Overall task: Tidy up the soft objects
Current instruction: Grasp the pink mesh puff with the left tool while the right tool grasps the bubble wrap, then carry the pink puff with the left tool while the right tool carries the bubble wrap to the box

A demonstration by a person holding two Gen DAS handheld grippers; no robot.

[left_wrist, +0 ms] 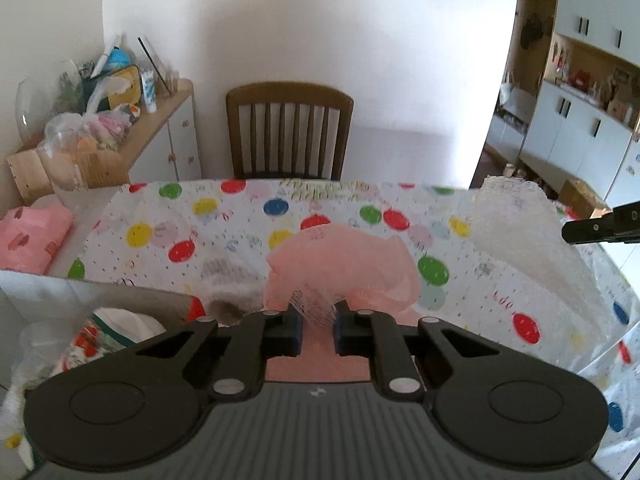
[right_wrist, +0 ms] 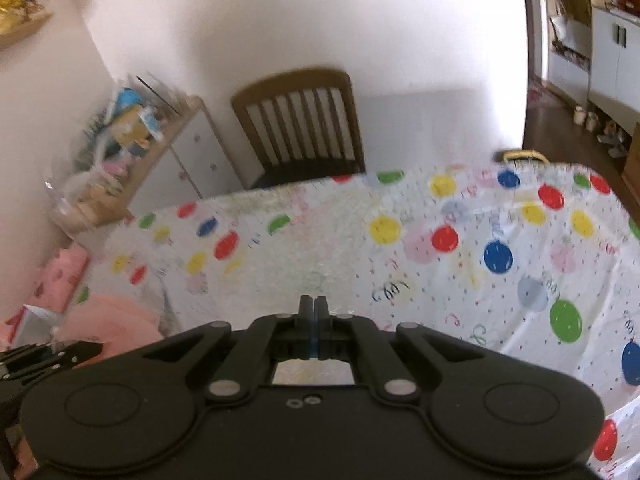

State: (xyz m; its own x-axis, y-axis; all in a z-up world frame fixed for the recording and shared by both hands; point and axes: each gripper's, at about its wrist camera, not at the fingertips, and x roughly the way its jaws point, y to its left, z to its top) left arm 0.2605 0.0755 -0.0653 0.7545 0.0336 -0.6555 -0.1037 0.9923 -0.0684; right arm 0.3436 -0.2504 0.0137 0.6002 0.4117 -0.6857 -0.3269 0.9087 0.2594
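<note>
We hold the left gripper (left_wrist: pixel 316 320) level, clamping pink mesh (left_wrist: pixel 344 268); our right gripper (right_wrist: pixel 314 312) pinches white netting (left_wrist: pixel 532 240).

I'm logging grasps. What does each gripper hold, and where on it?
Left gripper: pink mesh, pinched at its near edge. Right gripper: shut on the clear bubble wrap sheet, at its near edge.

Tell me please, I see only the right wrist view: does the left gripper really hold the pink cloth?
Observer: Yes. In the left wrist view the left gripper pinches a fold of the pink mesh cloth.
Operator: Does something lie beside that cloth?
Observer: A grey fluffy thing lies on the table, just left of the cloth.
Operator: How does my sheet hang?
Observer: The white sheet rises from the table toward the right gripper.
</note>
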